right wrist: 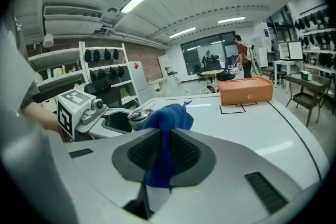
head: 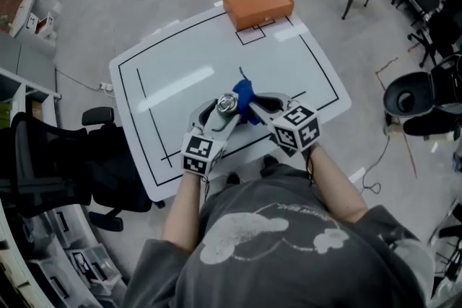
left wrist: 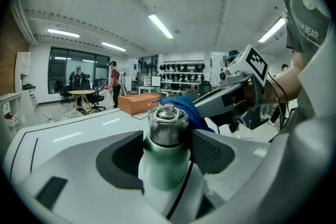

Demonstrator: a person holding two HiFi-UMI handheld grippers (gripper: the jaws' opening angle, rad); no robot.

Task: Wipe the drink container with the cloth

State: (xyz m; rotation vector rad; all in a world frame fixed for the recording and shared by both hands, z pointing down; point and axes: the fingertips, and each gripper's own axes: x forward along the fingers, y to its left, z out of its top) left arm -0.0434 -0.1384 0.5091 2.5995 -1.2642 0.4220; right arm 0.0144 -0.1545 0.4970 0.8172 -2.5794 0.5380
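Observation:
A pale green drink bottle (left wrist: 164, 162) with a steel cap (head: 227, 103) stands upright between the jaws of my left gripper (left wrist: 166, 157), which is shut on its body. My right gripper (right wrist: 161, 152) is shut on a blue cloth (right wrist: 167, 122), whose bunched end sticks out past the fingertips. In the head view both grippers meet over the near middle of the white table, the left gripper (head: 222, 112) beside the right gripper (head: 257, 104). The cloth (head: 245, 99) lies against the right side of the bottle's cap. The lower part of the bottle is hidden by the jaws.
An orange box (head: 258, 5) sits at the far edge of the white table (head: 166, 76), which has black lines on it. A black office chair (head: 68, 169) stands to the left, a black stool (head: 408, 94) to the right. Cables lie on the floor.

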